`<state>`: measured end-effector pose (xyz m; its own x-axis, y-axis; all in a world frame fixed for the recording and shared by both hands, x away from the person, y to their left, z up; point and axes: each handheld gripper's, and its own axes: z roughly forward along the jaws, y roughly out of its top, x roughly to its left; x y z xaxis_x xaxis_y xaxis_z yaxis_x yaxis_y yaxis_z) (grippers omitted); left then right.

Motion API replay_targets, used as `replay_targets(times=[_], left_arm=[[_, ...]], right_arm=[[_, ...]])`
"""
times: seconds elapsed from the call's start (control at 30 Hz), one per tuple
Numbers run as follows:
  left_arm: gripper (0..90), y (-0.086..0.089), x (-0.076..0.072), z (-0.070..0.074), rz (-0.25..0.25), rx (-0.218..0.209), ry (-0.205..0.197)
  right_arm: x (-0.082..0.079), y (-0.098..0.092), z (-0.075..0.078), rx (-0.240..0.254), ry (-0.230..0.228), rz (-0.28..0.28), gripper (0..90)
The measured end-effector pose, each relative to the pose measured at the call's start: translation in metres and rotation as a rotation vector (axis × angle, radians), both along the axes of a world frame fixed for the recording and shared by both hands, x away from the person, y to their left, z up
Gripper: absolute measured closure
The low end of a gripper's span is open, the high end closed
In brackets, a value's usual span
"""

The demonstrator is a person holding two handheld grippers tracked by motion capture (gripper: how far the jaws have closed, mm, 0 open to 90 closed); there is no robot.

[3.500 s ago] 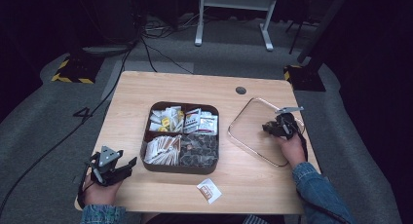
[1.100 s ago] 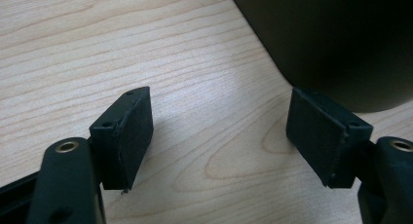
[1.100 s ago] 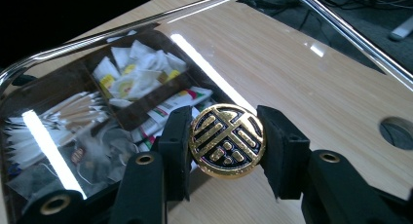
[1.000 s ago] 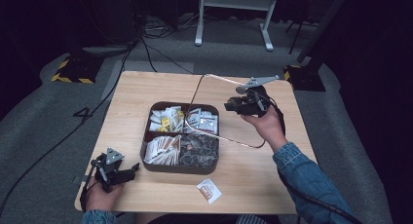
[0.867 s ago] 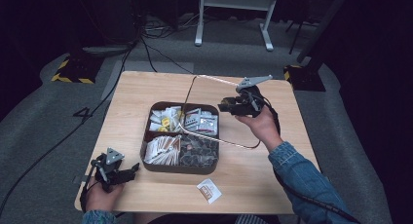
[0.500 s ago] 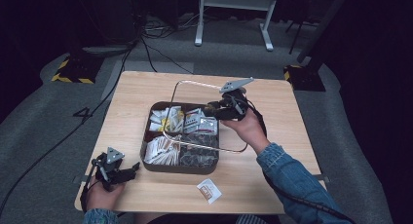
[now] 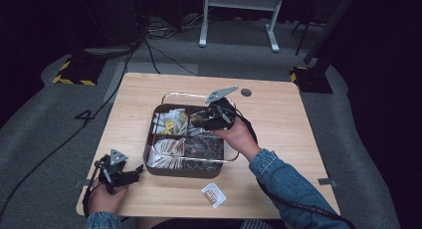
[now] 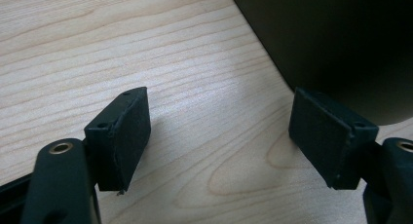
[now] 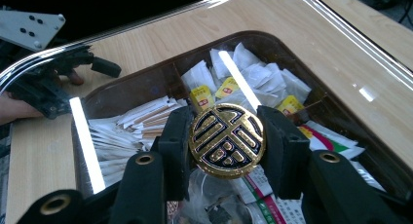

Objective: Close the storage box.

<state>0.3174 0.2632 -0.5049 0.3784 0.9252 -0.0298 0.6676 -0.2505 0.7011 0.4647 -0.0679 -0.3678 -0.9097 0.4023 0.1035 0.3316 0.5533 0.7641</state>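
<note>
clear lid (image 7: 171,97), held by its round gold-and-black knob (image 9: 227,140) in the right gripper (image 7: 199,121), jaws clamped on either side of the knob; hangs just above the dark compartment tray (image 7: 174,170), nearly over it, near edge low over the tray, far edge out past the tray's far rim; thin, glassy, rounded corners, bright glare stripes; tray matte, packed with paper sachets and wrapped sticks; left gripper (image 7: 128,175) well apart at the near left of the bench (image 7: 278,114), jaws wide, nothing between them; stray sachet (image 7: 213,194) near edge.
</note>
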Motion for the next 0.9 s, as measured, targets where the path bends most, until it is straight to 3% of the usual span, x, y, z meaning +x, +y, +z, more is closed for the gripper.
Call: replay_targets(times=[0.27,0.5,0.9], left_arm=[[23.8,0.0,0.0,0.0,0.0,0.001,-0.001],[23.8,0.0,0.0,0.0,0.0,0.001,-0.001],[23.8,0.0,0.0,0.0,0.0,0.001,-0.001]], right_arm=[[0.0,0.014,-0.02,-0.019,0.014,0.025,58.7],[0.002,0.024,-0.037,-0.034,0.032,0.012,58.7],[0.006,0.029,-0.05,-0.056,0.039,-0.018,58.7]])
